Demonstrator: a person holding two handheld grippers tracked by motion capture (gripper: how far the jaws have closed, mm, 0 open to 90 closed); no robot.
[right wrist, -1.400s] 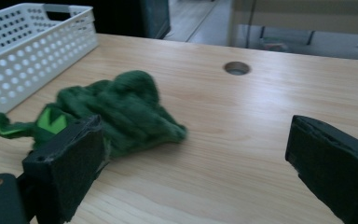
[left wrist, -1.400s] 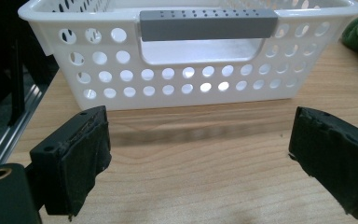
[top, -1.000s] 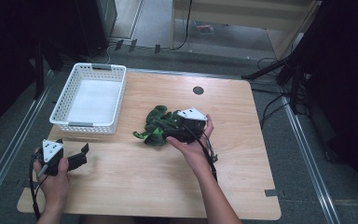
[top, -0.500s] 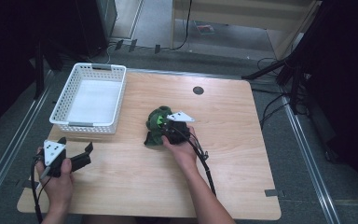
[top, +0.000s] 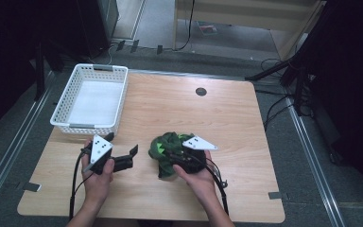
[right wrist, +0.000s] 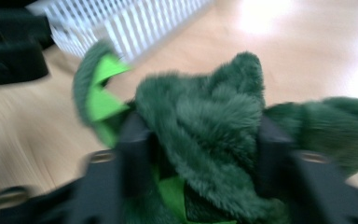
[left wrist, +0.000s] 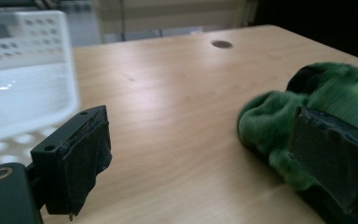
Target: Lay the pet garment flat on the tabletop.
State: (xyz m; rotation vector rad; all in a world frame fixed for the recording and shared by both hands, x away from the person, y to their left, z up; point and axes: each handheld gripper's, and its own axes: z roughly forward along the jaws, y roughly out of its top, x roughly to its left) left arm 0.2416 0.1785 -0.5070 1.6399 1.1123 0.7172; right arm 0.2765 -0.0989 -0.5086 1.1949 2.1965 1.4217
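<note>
Plush green toy point(top: 166, 152), low centre of the high view, looks soft and light; best pinched at a thick fold. Right gripper point(right wrist: 200, 154), jaws just reopened partway, has fur bunched between them. Left gripper point(top: 133, 152) gapes empty beside it.

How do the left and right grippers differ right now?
The left gripper has nothing between its jaws, which stand wide apart; the right gripper has the green plush toy bunched between its jaws, which have just been opening. The left gripper sits nearer the white basket, beside the toy; the right gripper is on the toy. Both have black jaws, are hand-held, and carry a grey three-cornered plate.
</note>
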